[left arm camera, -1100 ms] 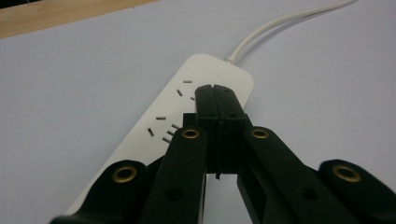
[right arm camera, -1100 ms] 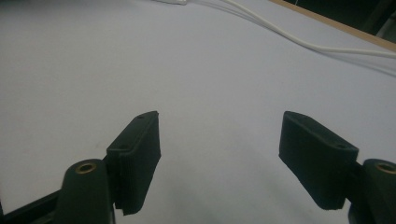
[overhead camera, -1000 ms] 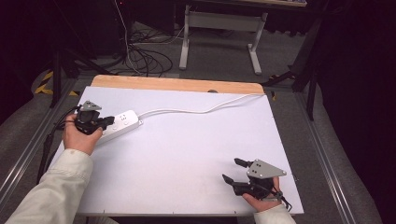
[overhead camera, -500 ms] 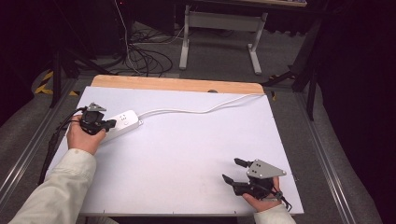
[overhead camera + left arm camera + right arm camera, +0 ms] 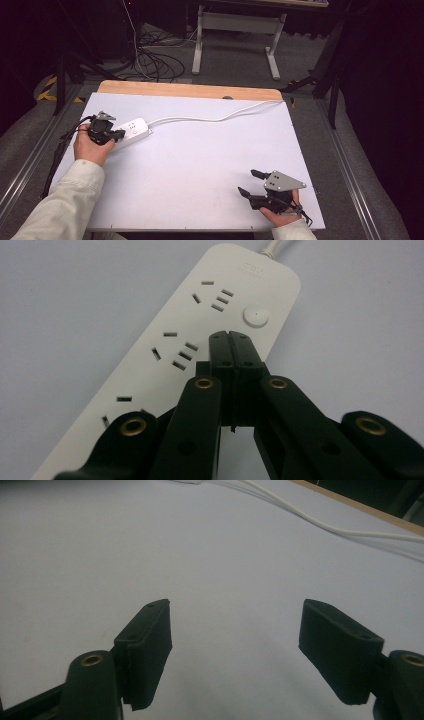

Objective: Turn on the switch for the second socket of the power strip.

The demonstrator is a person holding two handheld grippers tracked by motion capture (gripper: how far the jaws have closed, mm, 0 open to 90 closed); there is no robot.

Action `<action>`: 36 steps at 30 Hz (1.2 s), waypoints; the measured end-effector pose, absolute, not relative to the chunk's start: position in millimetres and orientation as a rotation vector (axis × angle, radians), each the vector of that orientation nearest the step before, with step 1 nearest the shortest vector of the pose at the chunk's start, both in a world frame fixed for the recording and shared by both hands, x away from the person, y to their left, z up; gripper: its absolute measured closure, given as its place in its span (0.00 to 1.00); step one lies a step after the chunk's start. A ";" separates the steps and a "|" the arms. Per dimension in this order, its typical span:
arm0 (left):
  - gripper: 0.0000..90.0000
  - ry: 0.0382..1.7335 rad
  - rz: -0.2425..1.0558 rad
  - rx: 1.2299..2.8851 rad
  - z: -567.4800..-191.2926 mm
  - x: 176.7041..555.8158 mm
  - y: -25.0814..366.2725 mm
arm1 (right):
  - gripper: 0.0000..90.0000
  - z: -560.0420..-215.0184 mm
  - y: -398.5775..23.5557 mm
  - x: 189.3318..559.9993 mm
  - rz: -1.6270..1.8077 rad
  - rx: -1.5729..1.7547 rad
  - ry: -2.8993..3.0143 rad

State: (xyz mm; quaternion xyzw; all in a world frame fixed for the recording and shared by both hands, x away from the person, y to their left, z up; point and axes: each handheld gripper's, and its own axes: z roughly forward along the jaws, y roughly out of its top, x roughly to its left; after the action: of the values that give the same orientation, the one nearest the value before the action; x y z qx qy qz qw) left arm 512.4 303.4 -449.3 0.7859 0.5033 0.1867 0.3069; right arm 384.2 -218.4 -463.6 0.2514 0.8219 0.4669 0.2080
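A white power strip (image 5: 136, 130) lies at the table's left, and its cable (image 5: 200, 119) runs off toward the far right edge. My left gripper (image 5: 120, 134) is shut with nothing between its jaws, and its tip is over the strip. In the left gripper view the closed tips (image 5: 231, 336) sit just short of the strip's round button (image 5: 255, 316), above the strip (image 5: 145, 375) and its sockets. Whether they touch it I cannot tell. My right gripper (image 5: 246, 181) rests open near the front right, nothing between its pads (image 5: 235, 605).
The white table top (image 5: 200, 170) has a wooden strip (image 5: 190, 90) along its far edge. The cable (image 5: 320, 522) crosses the far part of the right gripper view. Beyond the table are floor cables and a metal stand (image 5: 235, 30).
My left hand has edged slightly to the right along the power strip, jaws still shut. The right hand has kept still.
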 end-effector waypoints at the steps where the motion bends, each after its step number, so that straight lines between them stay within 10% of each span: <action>1: 1.00 1.328 0.494 2.082 -449.6 512.6 303.4 | 0.33 -463.6 -218.4 384.2 1.300 0.699 2.287; 36: 1.00 1.310 0.588 2.101 -454.6 510.3 297.2 | 0.33 -463.9 -218.4 383.1 1.298 0.710 2.288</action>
State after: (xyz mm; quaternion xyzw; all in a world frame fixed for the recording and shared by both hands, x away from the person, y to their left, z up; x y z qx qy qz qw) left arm 510.3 297.2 -454.6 0.7890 0.4922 0.2207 0.2941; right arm 383.1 -218.4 -463.9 0.2549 0.8215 0.4662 0.2068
